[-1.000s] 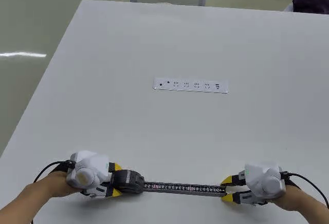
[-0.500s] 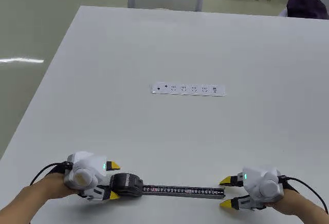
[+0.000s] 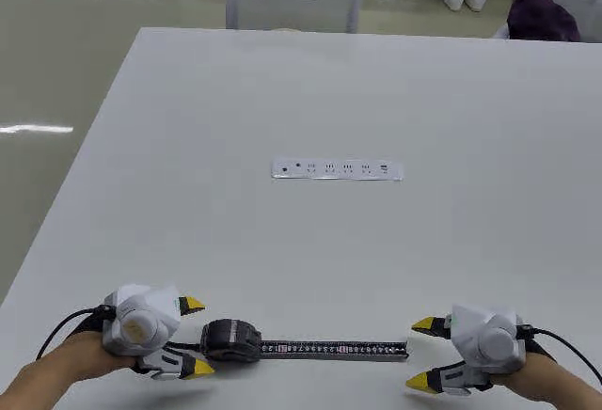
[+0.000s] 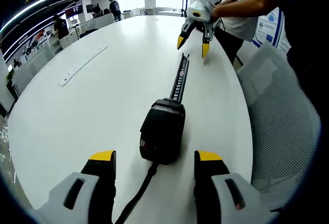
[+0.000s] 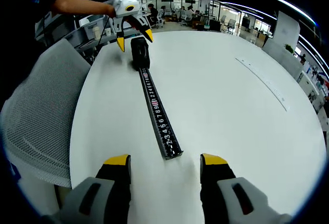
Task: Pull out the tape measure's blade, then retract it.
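Two wide, empty claws: left claw (image 3: 198,337) best clasps the rigid, probably weighty tape measure case (image 3: 231,339) by its flanks; right claw (image 3: 420,354), the thin, springy blade (image 3: 334,348) at its hooked tip.

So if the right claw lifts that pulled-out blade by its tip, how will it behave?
The blade is a thin, narrow strip lying flat on the table, so it would probably flex and sag rather than lift stiffly. It lies extended with nothing gripping it, so it is likely locked; if not, it could snap back toward the case.
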